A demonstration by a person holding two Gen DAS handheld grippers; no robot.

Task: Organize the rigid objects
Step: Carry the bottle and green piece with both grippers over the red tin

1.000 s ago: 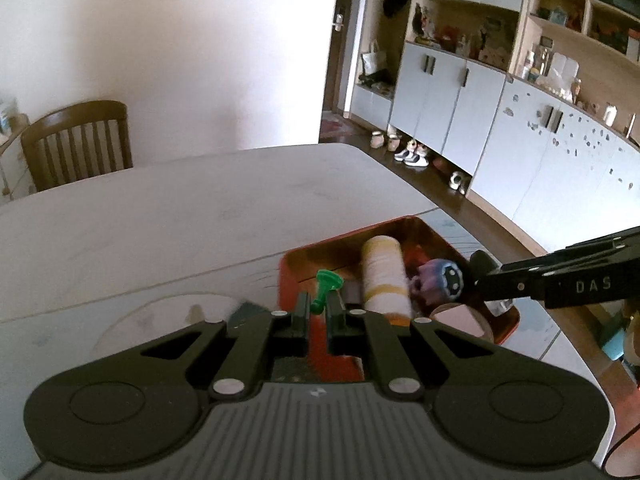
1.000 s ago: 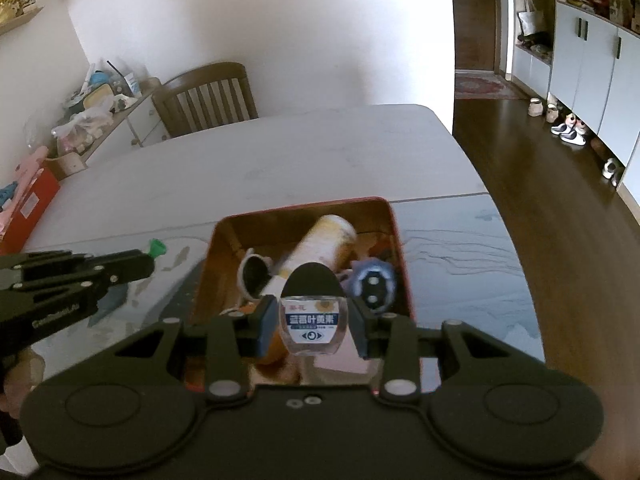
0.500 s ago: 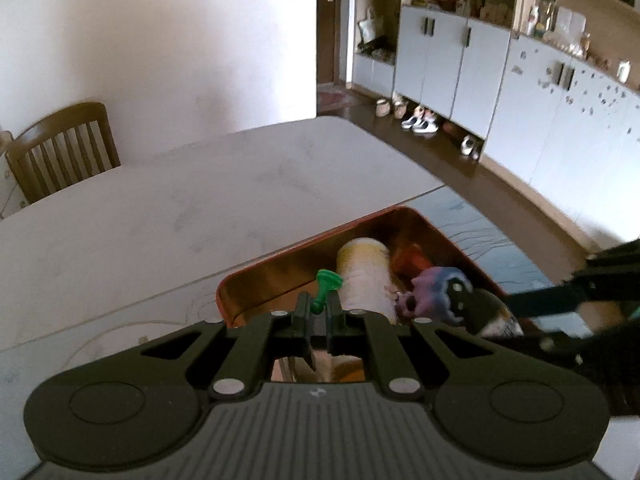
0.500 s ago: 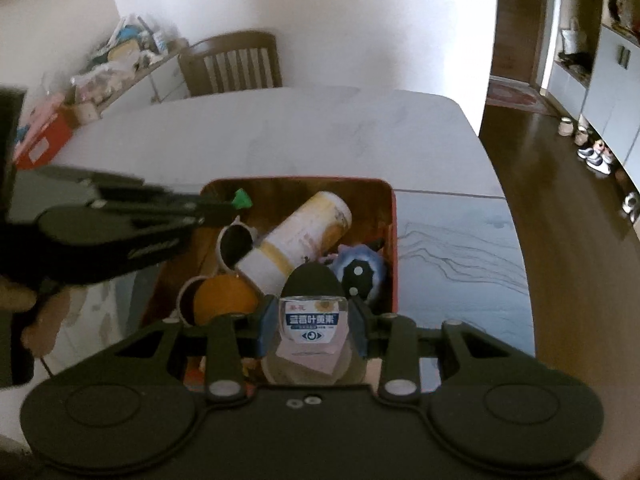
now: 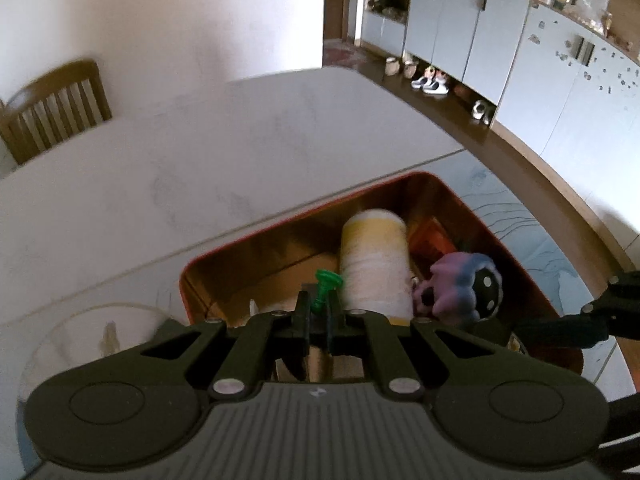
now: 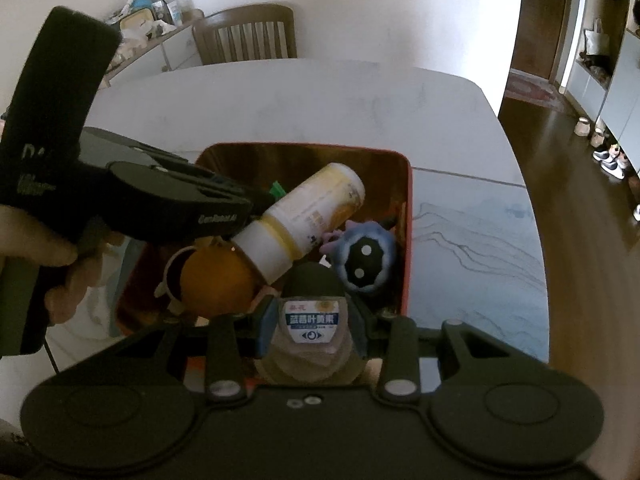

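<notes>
Small bottle's (image 6: 314, 344) base behind right tool (image 6: 314, 322) (label unreadable)

Wooden chair (image 6: 246, 34), white table (image 5: 200, 160), grey cabinets (image 5: 480, 28), shoes (image 5: 432, 82)

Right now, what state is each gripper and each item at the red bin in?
Left gripper: shut on a small green peg, over the bin.
Right gripper: shut on a small labelled bottle.
Red bin: open, partly filled.
Yellow-and-white canister: lying on its side, tilted.
Orange ball: resting in the bin.
Blue-purple spiky toy: in the bin beside the canister.
</notes>
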